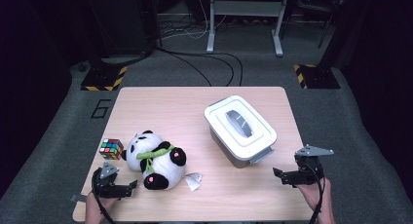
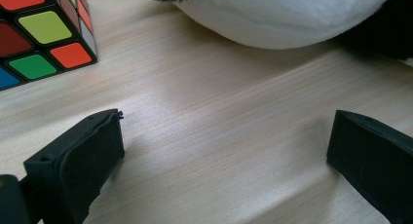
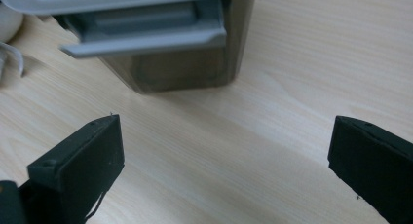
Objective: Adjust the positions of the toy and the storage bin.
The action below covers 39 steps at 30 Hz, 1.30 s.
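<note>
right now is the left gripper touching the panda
Apart. The left gripper view shows bare table between the open left gripper and the panda.

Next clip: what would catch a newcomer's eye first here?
Probably the plush panda, lying near the table's front left, with a colourful puzzle cube just left of it. Right of centre stands a lidded white storage box. The left gripper and right gripper sit open near the front edge.

One panda (image 1: 155,159), one cube (image 1: 111,148), one box (image 1: 239,128)
</note>
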Motion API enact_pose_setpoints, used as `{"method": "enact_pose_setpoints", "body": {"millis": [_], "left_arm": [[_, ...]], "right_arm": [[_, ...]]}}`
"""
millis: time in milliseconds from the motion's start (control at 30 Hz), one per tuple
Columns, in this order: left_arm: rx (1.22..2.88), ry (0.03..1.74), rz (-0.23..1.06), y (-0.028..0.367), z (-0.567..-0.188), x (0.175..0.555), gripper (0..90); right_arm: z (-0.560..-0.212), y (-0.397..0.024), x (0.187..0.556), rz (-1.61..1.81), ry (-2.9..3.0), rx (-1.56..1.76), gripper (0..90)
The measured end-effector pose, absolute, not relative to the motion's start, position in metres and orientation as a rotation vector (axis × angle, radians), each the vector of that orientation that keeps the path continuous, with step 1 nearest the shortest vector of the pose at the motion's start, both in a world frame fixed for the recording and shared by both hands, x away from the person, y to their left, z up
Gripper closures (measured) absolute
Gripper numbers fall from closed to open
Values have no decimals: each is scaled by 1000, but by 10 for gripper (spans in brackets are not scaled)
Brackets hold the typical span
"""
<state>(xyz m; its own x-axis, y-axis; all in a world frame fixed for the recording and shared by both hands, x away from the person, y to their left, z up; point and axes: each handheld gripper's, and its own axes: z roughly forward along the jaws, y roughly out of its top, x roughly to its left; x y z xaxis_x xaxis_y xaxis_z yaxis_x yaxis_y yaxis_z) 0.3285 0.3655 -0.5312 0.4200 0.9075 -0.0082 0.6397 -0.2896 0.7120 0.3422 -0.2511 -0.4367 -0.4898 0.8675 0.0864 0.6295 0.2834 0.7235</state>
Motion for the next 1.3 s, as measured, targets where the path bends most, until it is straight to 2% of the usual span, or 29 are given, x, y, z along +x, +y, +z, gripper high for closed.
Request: {"method": "enact_pose_setpoints", "body": {"millis": [367, 633, 833, 1000, 1167, 1300], "left_arm": [[2033, 1305, 536, 365, -531, 329, 0], [2033, 1305, 536, 366, -531, 328, 0], [2033, 1305, 536, 366, -531, 328, 0], [2034, 1305, 535, 366, -531, 328, 0], [2033, 1305, 536, 366, -531, 328, 0], [2033, 1305, 536, 366, -531, 328, 0]], "right_arm": [[-395, -225, 352, 1068, 2262, 1233, 0], [-372, -183, 385, 1051, 2304, 1129, 8], [-372, -152, 416, 1025, 2321, 1089, 181], [-378, -130, 434, 955, 2315, 1074, 399], [-382, -126, 444, 921, 2314, 1078, 635], [-387, -126, 447, 934, 2310, 1104, 665]]}}
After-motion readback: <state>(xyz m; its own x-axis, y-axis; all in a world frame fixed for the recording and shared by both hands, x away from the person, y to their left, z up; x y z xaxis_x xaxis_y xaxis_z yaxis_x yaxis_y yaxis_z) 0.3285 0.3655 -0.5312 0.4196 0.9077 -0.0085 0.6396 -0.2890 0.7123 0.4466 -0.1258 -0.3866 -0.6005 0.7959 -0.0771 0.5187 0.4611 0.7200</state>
